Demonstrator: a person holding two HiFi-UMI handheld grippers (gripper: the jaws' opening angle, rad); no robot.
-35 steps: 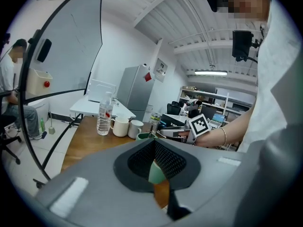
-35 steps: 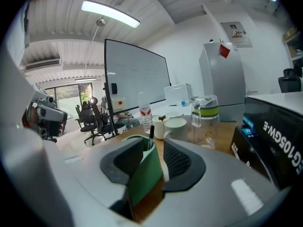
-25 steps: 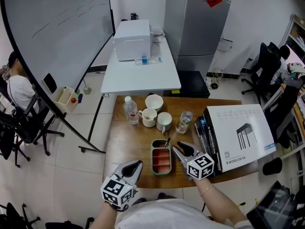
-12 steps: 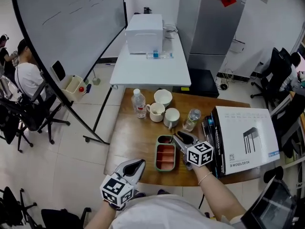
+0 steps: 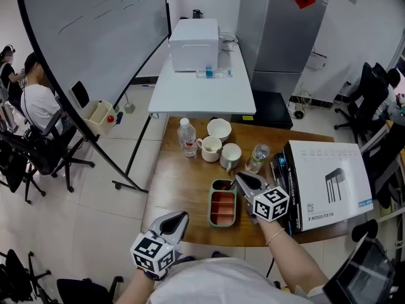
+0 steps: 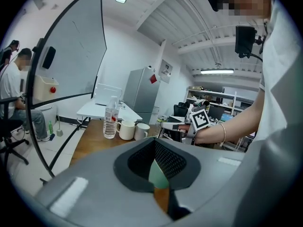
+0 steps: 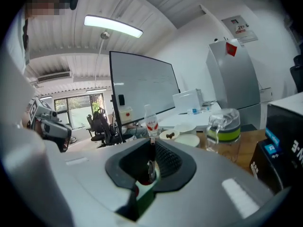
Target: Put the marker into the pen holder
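A green pen holder [image 5: 223, 202] with red compartments lies on the wooden table [image 5: 180, 192]. My right gripper [image 5: 241, 178] is at the holder's far right corner. In the right gripper view its jaws [image 7: 150, 167] are shut on a thin dark marker [image 7: 152, 151] that stands upright between the pads, with the green and red holder [image 7: 143, 193] just below. In the head view the gripper hides the marker. My left gripper [image 5: 179, 218] hangs off the table's near edge, left of the holder. Its jaws [image 6: 156, 174] are together with nothing in them.
Behind the holder stand a water bottle [image 5: 187, 137], two mugs [image 5: 211, 148], a bowl [image 5: 219, 129] and a green-banded jar [image 5: 257, 158]. A white box [image 5: 326, 182] lies on dark books at the right. A white table [image 5: 201, 87] and a whiteboard [image 5: 95, 37] stand beyond.
The right gripper's jaws stood apart beside the holder and have now come together on the marker. The left gripper has stayed where it was.
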